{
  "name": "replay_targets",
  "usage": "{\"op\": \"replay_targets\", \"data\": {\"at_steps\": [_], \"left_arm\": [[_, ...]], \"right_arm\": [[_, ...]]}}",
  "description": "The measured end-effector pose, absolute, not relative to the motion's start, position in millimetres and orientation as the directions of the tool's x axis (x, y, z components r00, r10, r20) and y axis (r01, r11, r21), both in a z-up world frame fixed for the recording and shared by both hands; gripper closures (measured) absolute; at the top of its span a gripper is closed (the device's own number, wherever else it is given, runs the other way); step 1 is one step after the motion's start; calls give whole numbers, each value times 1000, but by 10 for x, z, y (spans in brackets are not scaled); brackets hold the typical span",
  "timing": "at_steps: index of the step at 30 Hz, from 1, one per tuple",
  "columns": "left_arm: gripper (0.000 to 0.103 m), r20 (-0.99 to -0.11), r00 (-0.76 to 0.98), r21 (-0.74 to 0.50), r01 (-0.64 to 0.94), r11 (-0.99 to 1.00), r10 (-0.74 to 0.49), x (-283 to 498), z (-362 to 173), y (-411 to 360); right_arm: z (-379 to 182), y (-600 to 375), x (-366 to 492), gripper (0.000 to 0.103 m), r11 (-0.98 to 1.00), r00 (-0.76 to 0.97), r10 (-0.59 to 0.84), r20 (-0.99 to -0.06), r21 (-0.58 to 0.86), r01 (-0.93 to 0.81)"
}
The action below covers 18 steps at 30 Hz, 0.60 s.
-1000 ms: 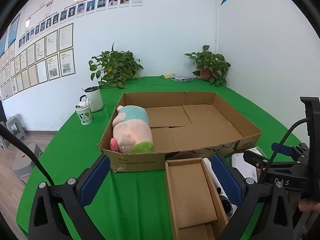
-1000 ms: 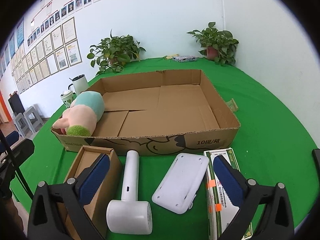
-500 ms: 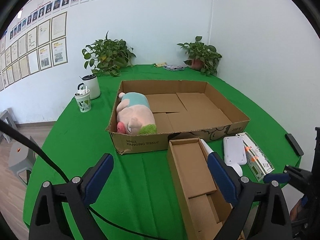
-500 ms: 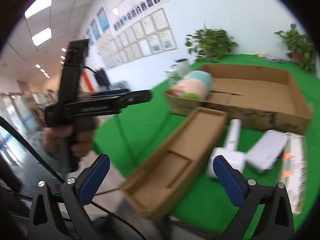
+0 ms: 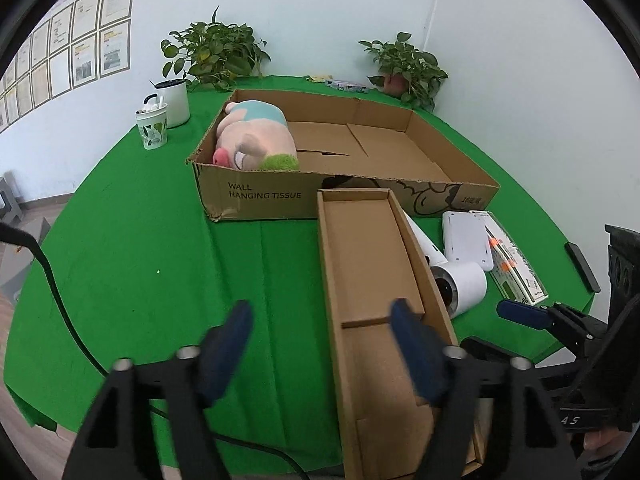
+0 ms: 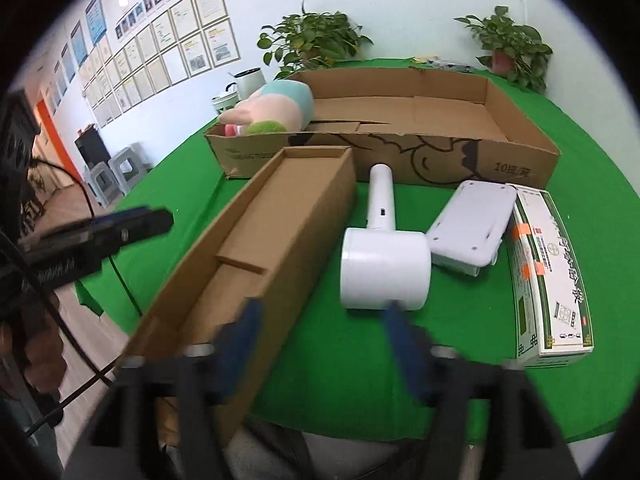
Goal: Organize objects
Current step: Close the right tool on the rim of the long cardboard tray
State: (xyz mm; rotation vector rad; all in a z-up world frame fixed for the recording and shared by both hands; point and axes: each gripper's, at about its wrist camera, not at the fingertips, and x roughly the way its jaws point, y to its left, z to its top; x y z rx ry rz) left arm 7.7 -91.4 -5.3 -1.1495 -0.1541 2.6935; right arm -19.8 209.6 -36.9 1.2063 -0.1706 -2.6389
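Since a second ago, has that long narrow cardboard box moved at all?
Cannot tell for certain. The long narrow box keeps its far end against the big carton beside the white dryer; only the camera appears to have shifted.

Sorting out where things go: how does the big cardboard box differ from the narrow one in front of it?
The big box is wide and shallow, printed on its front, with a plush toy inside. The narrow box is long, slim, unprinted and holds only a cardboard insert. Both are open-topped brown cardboard on the green tablecloth.

The right gripper (image 6: 324, 332), its jaws just closing on nothing, hangs over the long carton's (image 6: 256, 236) wall, near the white dryer (image 6: 384, 264).
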Motion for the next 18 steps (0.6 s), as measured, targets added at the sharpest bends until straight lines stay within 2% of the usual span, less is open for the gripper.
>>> {"op": "replay_targets", "data": {"at_steps": [2, 7, 9, 11, 12, 13, 14, 18], "left_arm": [[18, -689, -679, -197, -162, -967, 254, 73, -94, -924], [18, -728, -623, -234, -164, -958, 285, -13, -192, -943], [18, -732, -605, -265, -174, -948, 315, -6, -206, -969], [22, -732, -590, -278, -199, -940, 341, 9, -231, -951], [24, -737, -582, -274, -207, -939, 344, 20, -247, -941], [32, -743, -571, -275, -215, -937, 349, 24, -270, -928], [39, -749, -556, -285, -221, -933, 361, 24, -294, -919], [53, -762, -522, -314, -219, -924, 383, 36, -375, -908]], "right_arm": [[-381, 2138, -217, 19, -964, -625, -266, -734, 216, 156], [-350, 2111, -154, 19, -953, -625, -302, -720, 232, 194], [-337, 2069, -130, 16, -955, -630, -296, -718, 213, 206], [-358, 2038, -145, 8, -950, -613, -310, -726, 224, 216], [-370, 2031, -148, 3, -946, -603, -324, -729, 240, 218], [-378, 2016, -148, 0, -943, -597, -331, -730, 247, 221], [-388, 1997, -154, 1, -942, -593, -335, -732, 248, 226], [-437, 1966, -168, 1, -947, -586, -320, -744, 236, 218]]}}
